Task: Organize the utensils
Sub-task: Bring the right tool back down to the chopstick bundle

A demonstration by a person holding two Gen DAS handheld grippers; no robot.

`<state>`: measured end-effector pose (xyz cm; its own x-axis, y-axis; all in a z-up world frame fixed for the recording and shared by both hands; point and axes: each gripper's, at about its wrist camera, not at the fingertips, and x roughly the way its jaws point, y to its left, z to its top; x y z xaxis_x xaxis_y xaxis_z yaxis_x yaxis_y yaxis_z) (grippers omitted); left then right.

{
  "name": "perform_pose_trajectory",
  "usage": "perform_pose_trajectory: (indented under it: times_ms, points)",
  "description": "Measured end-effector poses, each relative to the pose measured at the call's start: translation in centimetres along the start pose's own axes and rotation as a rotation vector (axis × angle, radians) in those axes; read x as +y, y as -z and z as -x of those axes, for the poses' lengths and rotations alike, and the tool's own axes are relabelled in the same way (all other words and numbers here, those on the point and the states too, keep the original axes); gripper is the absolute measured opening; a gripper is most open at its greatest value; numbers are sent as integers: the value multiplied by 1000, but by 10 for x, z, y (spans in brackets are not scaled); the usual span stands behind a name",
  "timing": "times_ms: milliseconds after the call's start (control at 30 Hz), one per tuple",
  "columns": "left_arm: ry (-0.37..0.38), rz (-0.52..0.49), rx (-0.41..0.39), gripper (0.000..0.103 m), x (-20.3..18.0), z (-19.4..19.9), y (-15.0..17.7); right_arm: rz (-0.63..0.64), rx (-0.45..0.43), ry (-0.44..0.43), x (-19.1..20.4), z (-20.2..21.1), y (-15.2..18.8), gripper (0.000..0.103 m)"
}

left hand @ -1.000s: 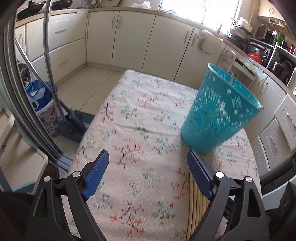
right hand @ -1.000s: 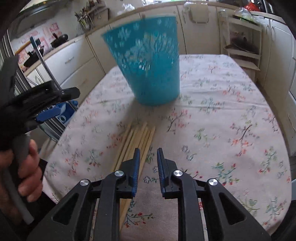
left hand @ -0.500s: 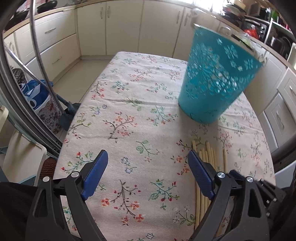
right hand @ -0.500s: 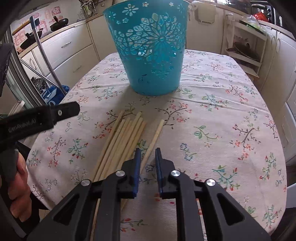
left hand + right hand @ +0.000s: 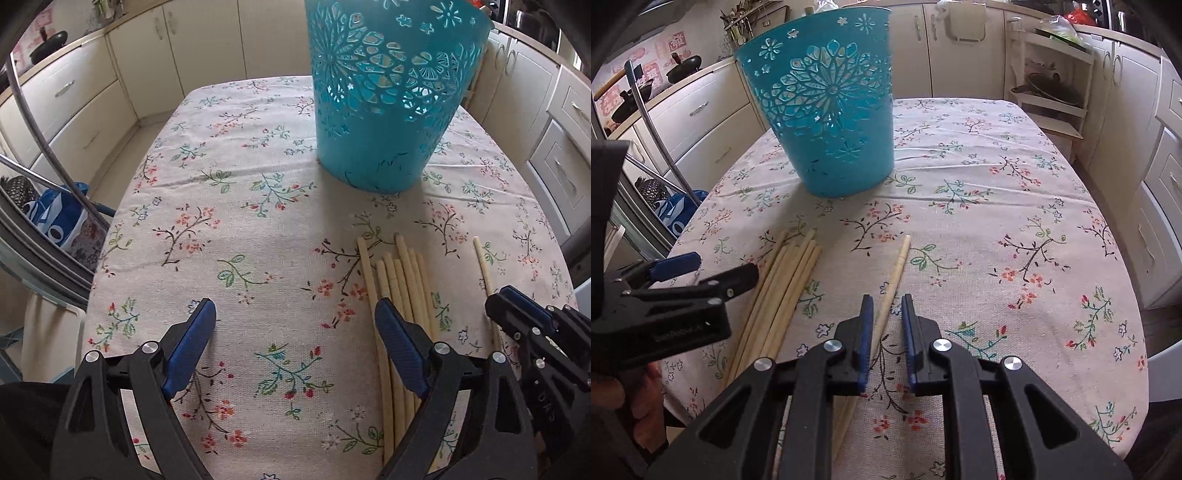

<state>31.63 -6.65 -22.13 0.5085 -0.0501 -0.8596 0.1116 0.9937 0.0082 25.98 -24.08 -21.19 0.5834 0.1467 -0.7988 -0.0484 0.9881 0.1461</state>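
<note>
The surface (image 5: pixel 258 192) is a table under a cream cloth printed with small flowering twigs, set in a kitchen of cream cabinets (image 5: pixel 92 110) with drawers along both sides; pans (image 5: pixel 683 64) sit on the far counter, an open shelf unit (image 5: pixel 1052 92) stands near the table's far corner, and a blue bag (image 5: pixel 61 218) rests on the floor at the left. A teal basket (image 5: pixel 388 92) with cut-out flower patterns stands upright on the far half of the cloth. Near the front edge lies a bundle of pale chopsticks (image 5: pixel 399 280), side by side and pointing toward the basket, with a single chopstick (image 5: pixel 894 280) lying apart to their right. The left hand-held gripper (image 5: pixel 295 321) hangs with its blue pads spread wide, the right pad over the bundle and nothing between them. The right hand-held gripper (image 5: pixel 886 317) is narrowed around the single chopstick, which runs between its pads with a gap still visible on the right side. Against the pictures from a second ago, the left wrist view has swung down and to the right: the basket now fills the top centre and the chopsticks, then barely seen at the bottom edge, lie in plain sight. The single chopstick, then lying with the rest, now lies clear of them.
</note>
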Motion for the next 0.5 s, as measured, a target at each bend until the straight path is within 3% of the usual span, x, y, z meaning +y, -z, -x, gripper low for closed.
perform_pose_trajectory:
  times_ms: [200,500]
  points:
    - [-14,-24,4,83,-6,-2,-3,3,-8,0,0,1,1,17]
    - [8,-52,19,64,-10,-4,-4,-3,-21,7,-3,-2,-2,20]
